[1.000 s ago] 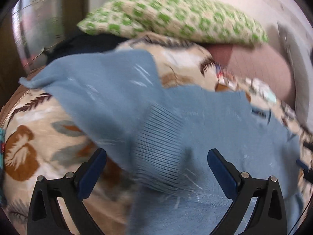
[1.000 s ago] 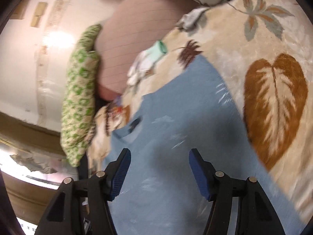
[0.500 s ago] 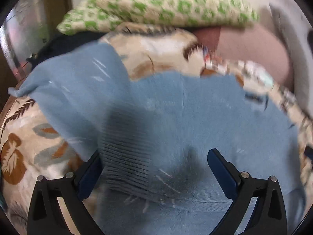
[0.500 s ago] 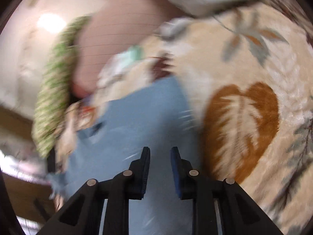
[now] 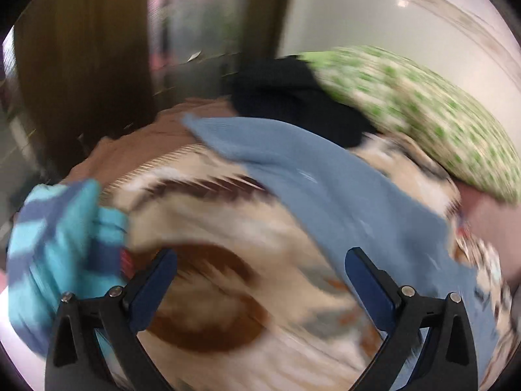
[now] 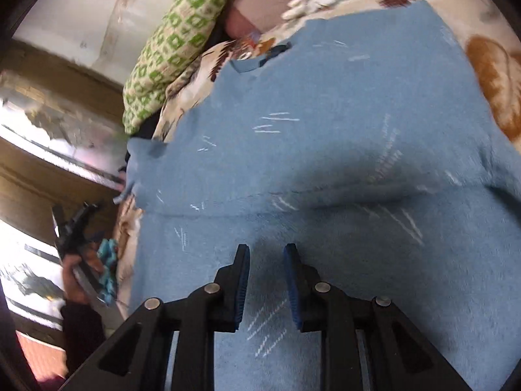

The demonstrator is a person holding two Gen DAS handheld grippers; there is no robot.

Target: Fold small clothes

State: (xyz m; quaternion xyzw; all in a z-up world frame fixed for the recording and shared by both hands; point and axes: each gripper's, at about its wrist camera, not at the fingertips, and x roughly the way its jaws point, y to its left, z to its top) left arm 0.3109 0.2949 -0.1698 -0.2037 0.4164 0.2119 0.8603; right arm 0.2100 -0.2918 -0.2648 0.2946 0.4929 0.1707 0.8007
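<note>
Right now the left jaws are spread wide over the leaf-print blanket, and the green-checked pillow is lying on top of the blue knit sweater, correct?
Not quite. In the left wrist view the green-checked pillow lies beyond the blue knit sweater, on the bedding, not on top of it. The left jaws are indeed spread wide over the leaf-print blanket.

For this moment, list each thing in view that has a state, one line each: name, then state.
blue sweater: spread on the leaf-print blanket, one part folded over the body.
left gripper: open, nothing between the fingers.
right gripper: jaws just closed to a narrow gap; no cloth visibly pinched.
green patterned pillow: lying at the bed's far edge.
striped turquoise garment: bunched, unfolded.
</note>
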